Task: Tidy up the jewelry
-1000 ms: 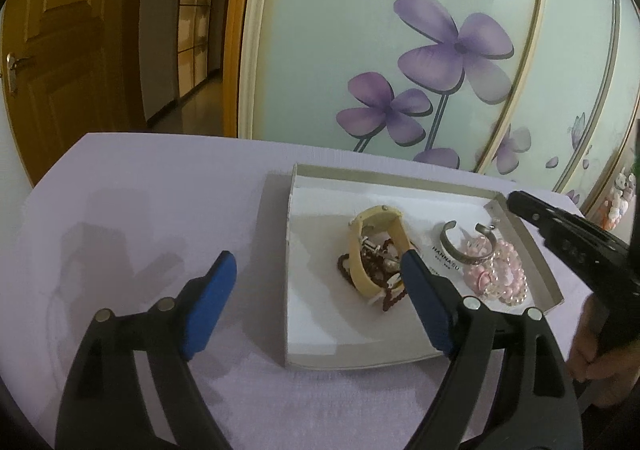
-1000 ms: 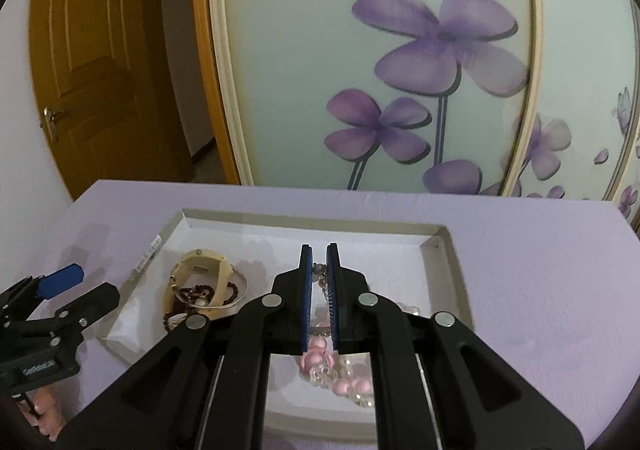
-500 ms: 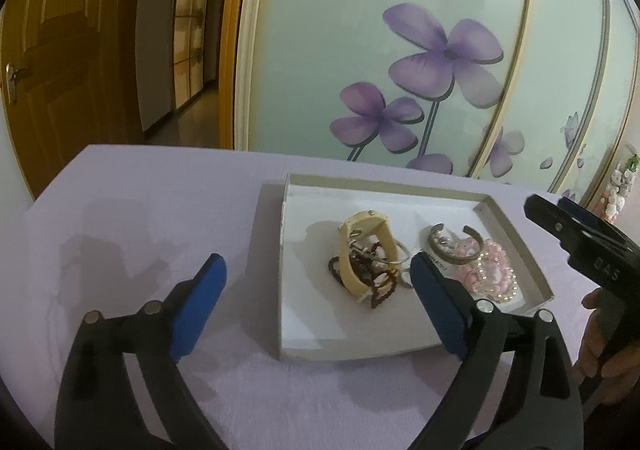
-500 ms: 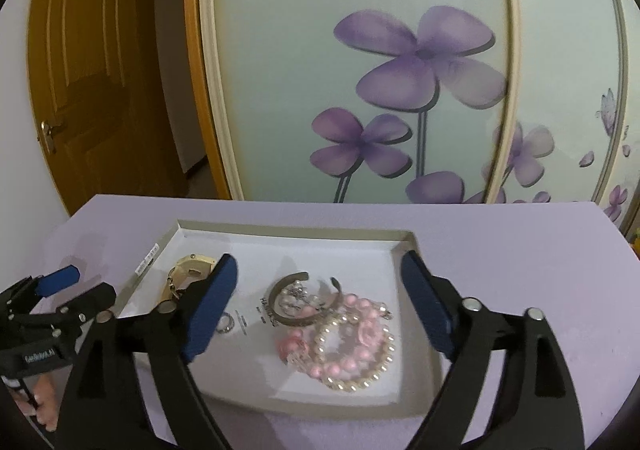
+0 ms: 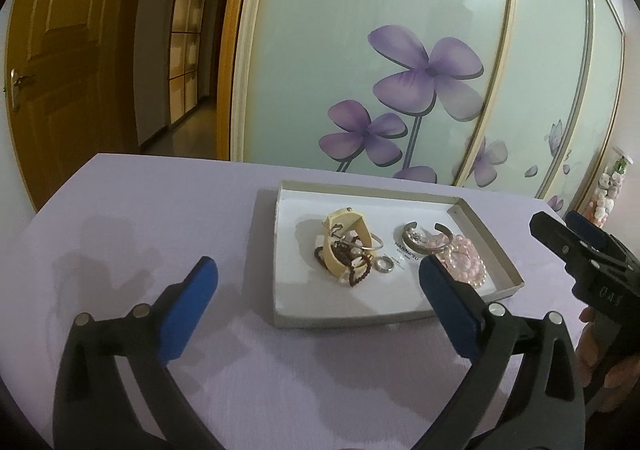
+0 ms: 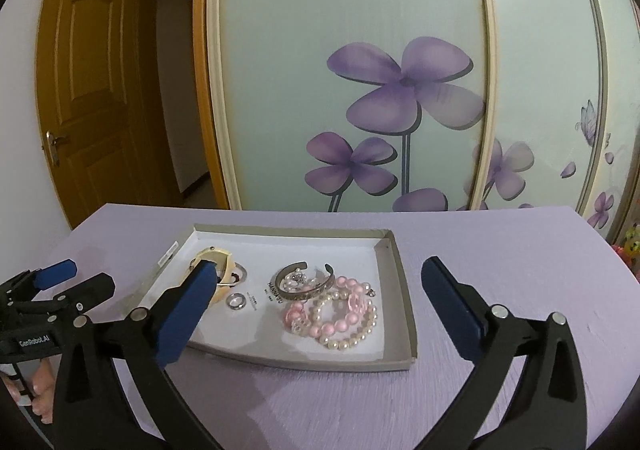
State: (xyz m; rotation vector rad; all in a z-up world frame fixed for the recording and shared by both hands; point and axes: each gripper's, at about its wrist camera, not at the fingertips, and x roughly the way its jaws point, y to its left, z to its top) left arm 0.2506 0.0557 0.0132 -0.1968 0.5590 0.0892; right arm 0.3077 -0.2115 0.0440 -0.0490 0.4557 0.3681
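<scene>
The tray (image 5: 396, 317) is viewed closely from its near-left by the left wrist, from its near-right (image 6: 394, 364) by the right; wardrobe (image 6: 360, 50) faced by both.

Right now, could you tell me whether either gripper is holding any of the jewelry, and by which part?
Nothing is held. The left gripper and right gripper are both open and empty, hovering short of the jewelry in the tray.

Floral wardrobe panel (image 6: 360, 70), wooden door (image 6: 96, 90)
</scene>
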